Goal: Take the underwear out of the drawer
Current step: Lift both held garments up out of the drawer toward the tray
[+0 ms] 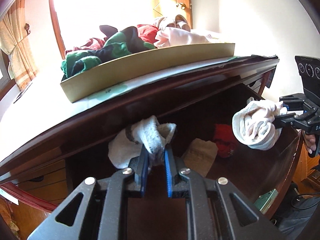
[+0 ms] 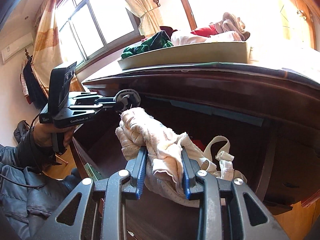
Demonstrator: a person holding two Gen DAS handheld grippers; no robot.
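Above the open dark wooden drawer (image 1: 230,108), a grey-white knitted bundle (image 1: 144,138) is being pinched in the nearly closed left gripper (image 1: 156,156), while a crumpled cream dotted cotton underwear piece (image 2: 160,146) is being clamped in the part-closed right gripper (image 2: 163,160). Both should be lifted clear of the dresser edge, with the dangling elastic strap (image 2: 218,146) being watched for snags, toward the shallow cardboard tray (image 1: 140,74) of soft garments on top.

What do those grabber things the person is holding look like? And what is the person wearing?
Each gripper is black, with two long fingers lined with ribbed blue pads, silver screws and triangle-shaped holes. The left gripper has white "GenRobot.AI" lettering, a boxy black camera block on top and a thin black cable trailing off. The right gripper matches it. The person wears a grey-blue puffy jacket with a dark sleeve cuff.
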